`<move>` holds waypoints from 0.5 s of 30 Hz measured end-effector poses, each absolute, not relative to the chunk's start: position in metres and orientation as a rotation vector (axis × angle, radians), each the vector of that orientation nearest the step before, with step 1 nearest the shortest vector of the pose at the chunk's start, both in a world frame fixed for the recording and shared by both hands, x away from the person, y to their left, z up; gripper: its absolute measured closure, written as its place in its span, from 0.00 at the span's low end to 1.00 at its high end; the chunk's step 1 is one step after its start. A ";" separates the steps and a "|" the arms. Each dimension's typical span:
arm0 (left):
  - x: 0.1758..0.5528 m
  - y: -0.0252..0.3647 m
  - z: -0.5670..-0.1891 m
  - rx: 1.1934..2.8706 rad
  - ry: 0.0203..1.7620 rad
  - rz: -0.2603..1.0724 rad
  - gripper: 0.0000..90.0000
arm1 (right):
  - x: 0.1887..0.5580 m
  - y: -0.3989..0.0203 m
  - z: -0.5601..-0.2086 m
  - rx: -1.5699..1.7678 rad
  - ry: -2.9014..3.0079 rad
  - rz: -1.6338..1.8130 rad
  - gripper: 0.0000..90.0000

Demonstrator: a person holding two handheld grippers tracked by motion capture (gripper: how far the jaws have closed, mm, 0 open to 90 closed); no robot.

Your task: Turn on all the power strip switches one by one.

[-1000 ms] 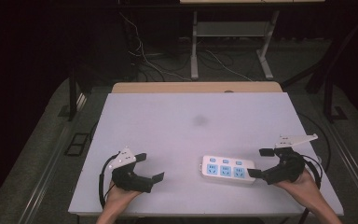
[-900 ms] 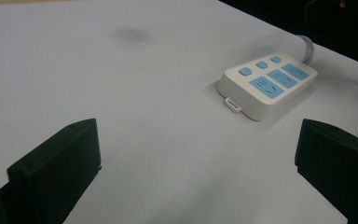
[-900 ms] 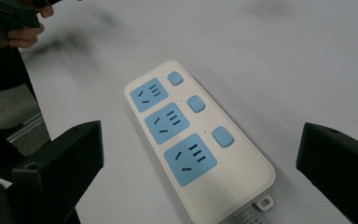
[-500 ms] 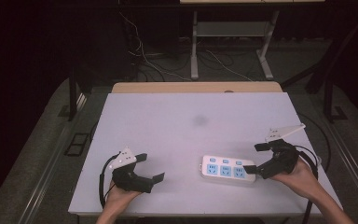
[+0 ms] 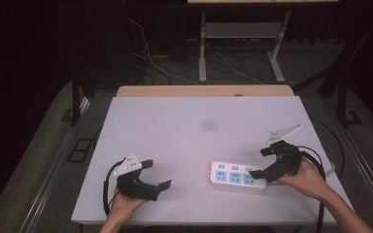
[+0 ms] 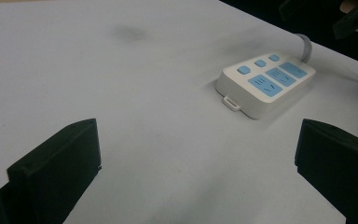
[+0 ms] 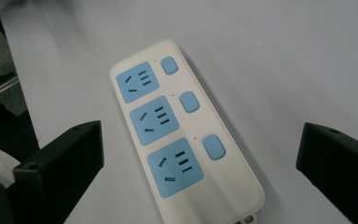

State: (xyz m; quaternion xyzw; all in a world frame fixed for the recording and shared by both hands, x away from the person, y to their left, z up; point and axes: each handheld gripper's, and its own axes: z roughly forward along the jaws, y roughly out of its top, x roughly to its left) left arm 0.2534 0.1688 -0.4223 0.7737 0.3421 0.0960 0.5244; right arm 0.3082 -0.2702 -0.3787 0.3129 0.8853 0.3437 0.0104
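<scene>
The white power strip (image 5: 236, 175) is lying flat near the table's (image 5: 175, 126) front edge, long axis running left to right. The right gripper (image 5: 262, 162) is hovering at its right end, jaws spread wide and empty, looking down its length. The left gripper (image 5: 158, 174), jaws also spread, is sitting well apart beyond the strip's left end.

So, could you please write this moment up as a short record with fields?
surface: white table, a faint dark smudge near its middle
item: white power strip lying flat, three blue sockets, three blue buttons
right tool: open, over the strip's right end, strip between its jaws in the right gripper view
left tool: open, holding nothing, apart from the strip
strip cable: leaves the far end
</scene>
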 end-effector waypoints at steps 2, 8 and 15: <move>0.253 0.168 -0.422 1.853 0.817 0.228 0.00 | 0.309 -0.270 -0.379 0.976 2.764 1.068 0.04; 0.253 0.167 -0.422 1.857 0.810 0.229 0.00 | 0.312 -0.274 -0.381 0.985 2.775 1.073 0.39; 0.253 0.168 -0.422 1.851 0.811 0.242 0.00 | 0.319 -0.275 -0.385 1.019 2.781 1.051 0.75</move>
